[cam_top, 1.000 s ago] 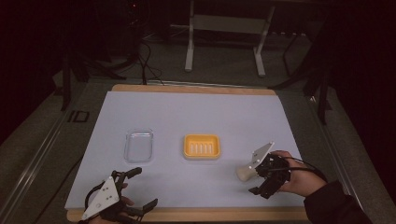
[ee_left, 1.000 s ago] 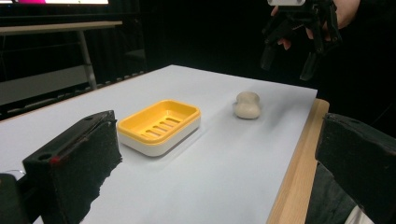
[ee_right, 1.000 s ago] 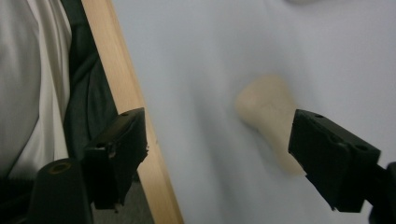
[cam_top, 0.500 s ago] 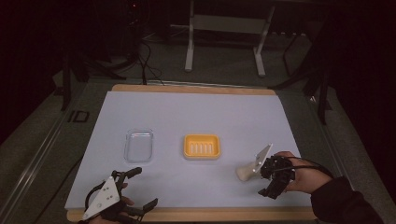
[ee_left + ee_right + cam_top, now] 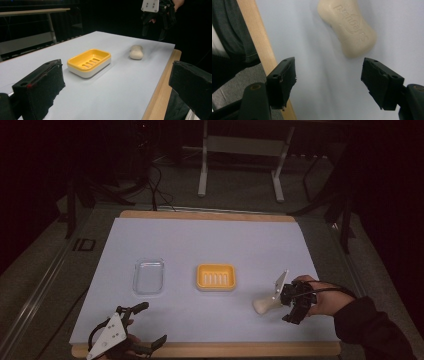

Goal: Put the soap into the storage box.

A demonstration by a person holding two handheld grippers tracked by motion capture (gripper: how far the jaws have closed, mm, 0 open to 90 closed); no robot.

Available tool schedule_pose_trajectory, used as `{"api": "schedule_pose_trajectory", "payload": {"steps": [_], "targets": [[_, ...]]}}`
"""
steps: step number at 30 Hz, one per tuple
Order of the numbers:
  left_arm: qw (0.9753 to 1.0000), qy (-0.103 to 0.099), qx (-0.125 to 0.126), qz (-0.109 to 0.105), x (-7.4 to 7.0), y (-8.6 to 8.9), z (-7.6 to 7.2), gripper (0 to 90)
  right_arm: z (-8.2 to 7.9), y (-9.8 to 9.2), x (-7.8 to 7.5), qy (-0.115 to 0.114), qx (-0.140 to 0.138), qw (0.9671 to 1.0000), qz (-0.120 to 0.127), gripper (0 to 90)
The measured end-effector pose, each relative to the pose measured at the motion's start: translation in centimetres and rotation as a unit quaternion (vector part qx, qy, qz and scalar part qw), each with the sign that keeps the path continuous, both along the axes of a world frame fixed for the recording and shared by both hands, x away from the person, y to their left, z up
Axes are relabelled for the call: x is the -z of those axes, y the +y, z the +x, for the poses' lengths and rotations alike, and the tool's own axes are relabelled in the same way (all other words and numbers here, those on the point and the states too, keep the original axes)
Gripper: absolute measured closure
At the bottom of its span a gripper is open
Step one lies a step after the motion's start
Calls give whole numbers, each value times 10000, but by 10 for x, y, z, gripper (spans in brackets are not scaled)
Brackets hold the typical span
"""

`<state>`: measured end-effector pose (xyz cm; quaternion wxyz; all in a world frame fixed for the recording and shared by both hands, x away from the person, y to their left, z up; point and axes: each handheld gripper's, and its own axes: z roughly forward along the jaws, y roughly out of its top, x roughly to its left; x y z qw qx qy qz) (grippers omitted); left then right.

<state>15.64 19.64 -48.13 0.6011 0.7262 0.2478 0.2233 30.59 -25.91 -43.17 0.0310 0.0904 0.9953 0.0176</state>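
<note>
A beige soap bar (image 5: 263, 305) lies flat on the white tabletop, right of a yellow soap dish (image 5: 215, 277), which is empty. My right gripper (image 5: 287, 305) hovers just right of the soap, open, nothing between its jaws. In the right gripper view the soap (image 5: 348, 27) lies beyond the fingertips of that gripper (image 5: 328, 75), not touching them. My left gripper (image 5: 151, 323) rests open at the near left edge. In its view (image 5: 116, 82) the dish (image 5: 89, 62), the soap (image 5: 136, 52) and the right gripper (image 5: 157, 17) lie ahead.
A clear plastic tray (image 5: 149, 276) sits left of the dish. The table's wooden front edge (image 5: 210, 350) runs close to both grippers. A metal stand (image 5: 240, 150) and cables are on the floor behind the table.
The right gripper has drawn back a little to the right, away from the soap, which stays in place. The left gripper has not moved.
</note>
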Motion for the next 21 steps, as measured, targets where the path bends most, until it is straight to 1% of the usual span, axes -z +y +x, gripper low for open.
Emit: {"api": "schedule_pose_trajectory", "payload": {"steps": [1,3,4,7,9,10,12,13,14,17,21], "targets": [[10000,-3,-14,-6,0,1,-1,1,2,0,1,-67,-86,9999,0,275],[10000,-7,-27,2,0,1,-1,1,2,0,2,-75,-89,9999,-3,275],[10000,-5,-60,2,0,3,-3,1,5,1,3,-123,-183,9998,-1,276],[10000,-8,-95,1,1,4,-5,1,8,2,4,-197,-287,9994,-25,276],[9999,-18,-138,12,0,5,-7,1,9,3,5,-184,-318,9993,-16,276],[9998,-12,-191,-19,0,6,-8,1,10,3,5,-177,-385,9991,28,278],[9997,-19,-220,-68,0,7,-10,1,13,5,3,-167,-473,9984,259,302],[9997,-46,-242,-51,-1,7,-11,1,14,6,3,-198,-500,9980,340,315],[9997,-46,-242,-51,-1,7,-11,1,14,6,3,-198,-500,9980,340,315],[9996,-43,-282,-62,0,7,-12,1,16,9,3,-200,-611,9969,448,315],[9995,-36,-318,-46,0,10,-13,1,17,13,9,-230,-759,9960,410,321]]}}
